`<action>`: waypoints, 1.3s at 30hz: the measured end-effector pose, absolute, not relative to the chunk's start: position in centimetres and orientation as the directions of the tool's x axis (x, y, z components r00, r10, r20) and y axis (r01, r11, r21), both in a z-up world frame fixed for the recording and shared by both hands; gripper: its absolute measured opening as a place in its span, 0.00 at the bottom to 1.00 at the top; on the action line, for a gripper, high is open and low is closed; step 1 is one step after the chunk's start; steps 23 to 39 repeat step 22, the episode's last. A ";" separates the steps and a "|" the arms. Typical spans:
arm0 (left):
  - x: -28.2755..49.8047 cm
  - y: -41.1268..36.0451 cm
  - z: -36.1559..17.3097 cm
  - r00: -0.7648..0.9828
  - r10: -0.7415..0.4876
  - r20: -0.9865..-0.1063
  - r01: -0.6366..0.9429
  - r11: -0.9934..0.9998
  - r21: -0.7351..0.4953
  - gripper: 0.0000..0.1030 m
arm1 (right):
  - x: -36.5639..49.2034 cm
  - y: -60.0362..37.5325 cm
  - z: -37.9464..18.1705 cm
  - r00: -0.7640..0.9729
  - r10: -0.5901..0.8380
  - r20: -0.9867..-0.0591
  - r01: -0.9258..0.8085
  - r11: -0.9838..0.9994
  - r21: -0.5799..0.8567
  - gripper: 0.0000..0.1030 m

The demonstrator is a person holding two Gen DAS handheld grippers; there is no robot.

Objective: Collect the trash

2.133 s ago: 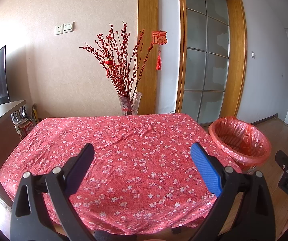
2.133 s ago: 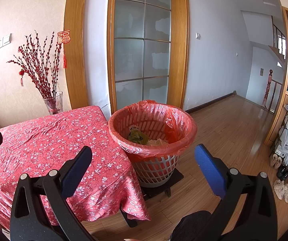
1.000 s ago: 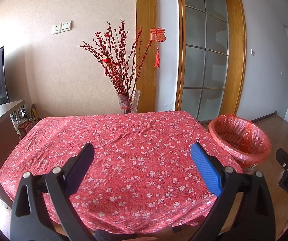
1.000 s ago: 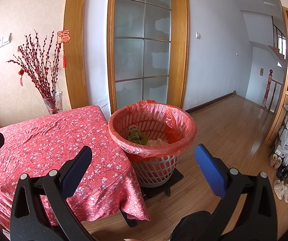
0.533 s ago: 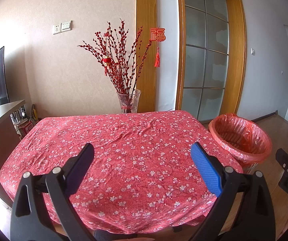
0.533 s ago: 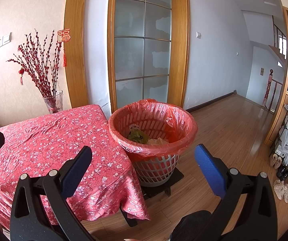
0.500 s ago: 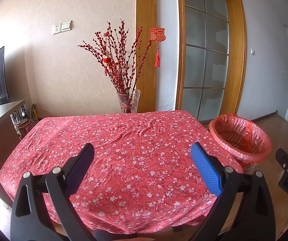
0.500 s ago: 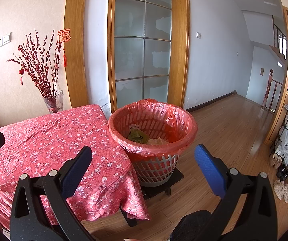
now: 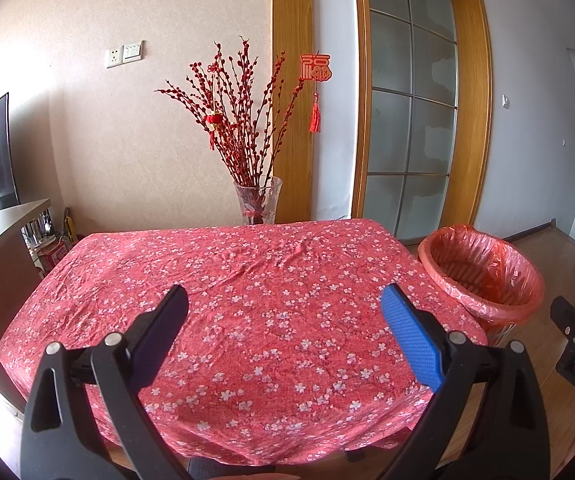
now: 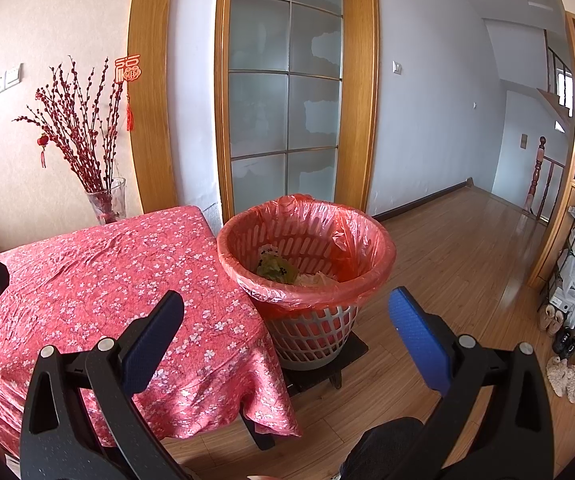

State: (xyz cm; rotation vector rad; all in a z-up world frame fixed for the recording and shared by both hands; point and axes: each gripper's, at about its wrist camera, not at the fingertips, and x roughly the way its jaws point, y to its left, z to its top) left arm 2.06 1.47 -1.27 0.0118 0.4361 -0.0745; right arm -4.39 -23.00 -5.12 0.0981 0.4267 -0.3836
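Landmark: white slatted plastic wastebasket lined with a red-orange plastic bag (image 10: 307,276), standing on a dark low stand on the wooden floor.

Left of the wastebasket: counter draped in a red cloth printed with small white blossoms (image 9: 247,280), its right edge just beside the basket rim. No loose trash visible anywhere on the cloth. At the far edge, well left of the basket, a clear glass vase of red berry branches (image 9: 257,204).

Left hand-held gripper (image 9: 283,320) poised above the near edge of the counter, fingers spread wide apart, nothing between them. Wastebasket ahead and to its right, well apart.

Right hand-held gripper (image 10: 287,320) aimed almost straight at the wastebasket, fingers likewise spread wide and empty. Basket directly ahead and below, so clearly the nearer of the two to it.

Inside the wastebasket: a greenish crumpled wad and pale scraps (image 10: 277,268), possibly leafy peelings and paper, hard to tell at this distance.

Right of the wastebasket: open wooden floor, then a shelf rack with bags and shoes at the far edge.

Judged from the bare cloth and filled basket: collection apparently complete or nearly so; any further piece would have to be found outside both views.
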 end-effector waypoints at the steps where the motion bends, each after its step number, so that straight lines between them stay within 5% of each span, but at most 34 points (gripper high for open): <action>1: 2.2 1.4 -1.2 0.903 -0.070 -0.423 0.075 0.997 -0.004 0.92 | -4.4 -23.0 -5.1 0.840 -0.342 -0.422 0.382 0.924 0.013 0.98; 39: 2.4 1.6 -1.4 0.902 -0.071 -0.426 0.078 0.997 0.000 0.92 | -4.4 -23.1 -5.2 0.839 -0.336 -0.428 0.377 0.926 0.013 0.98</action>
